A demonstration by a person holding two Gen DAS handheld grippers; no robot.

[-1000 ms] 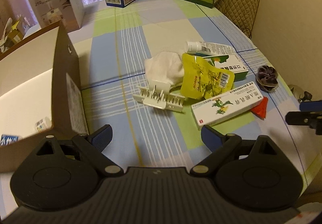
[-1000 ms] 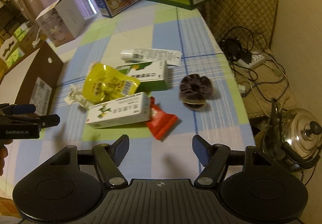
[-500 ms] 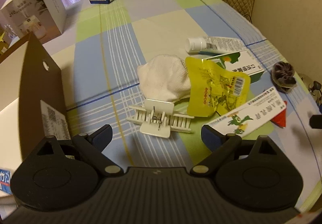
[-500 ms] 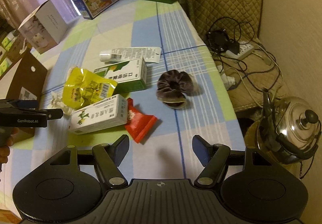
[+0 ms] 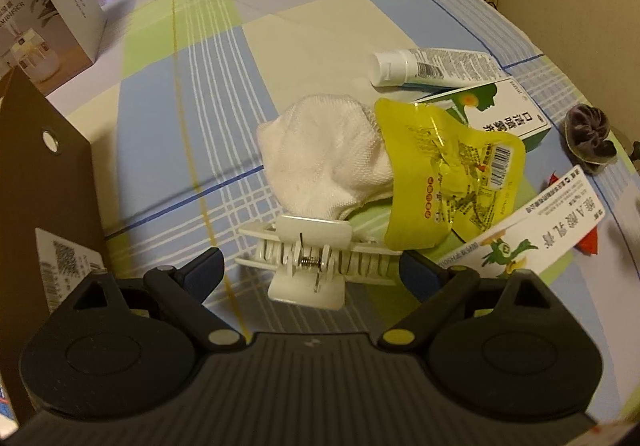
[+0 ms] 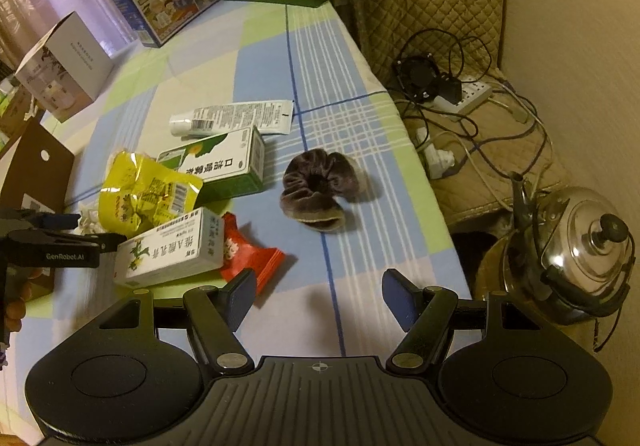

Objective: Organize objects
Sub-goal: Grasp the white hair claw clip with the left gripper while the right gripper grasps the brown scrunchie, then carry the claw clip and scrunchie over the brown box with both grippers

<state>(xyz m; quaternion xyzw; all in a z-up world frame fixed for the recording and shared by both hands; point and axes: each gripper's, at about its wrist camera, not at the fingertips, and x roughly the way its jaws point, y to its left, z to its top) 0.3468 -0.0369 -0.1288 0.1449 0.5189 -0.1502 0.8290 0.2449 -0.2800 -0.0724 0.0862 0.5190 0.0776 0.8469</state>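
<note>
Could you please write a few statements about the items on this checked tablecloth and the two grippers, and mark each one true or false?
1. The left gripper has its jaws open on either side of the white plastic hair claw clip. True.
2. The right gripper is shut on the dark purple velvet scrunchie. False: its jaws are open and empty, and the scrunchie lies on the cloth ahead of them.
3. The crumpled yellow foil snack pouch overlaps the white knitted sock. True.
4. The white squeeze tube stands upright. False: it lies flat.
5. The red snack wrapper is partly tucked under the long white medicine box. True.
</note>
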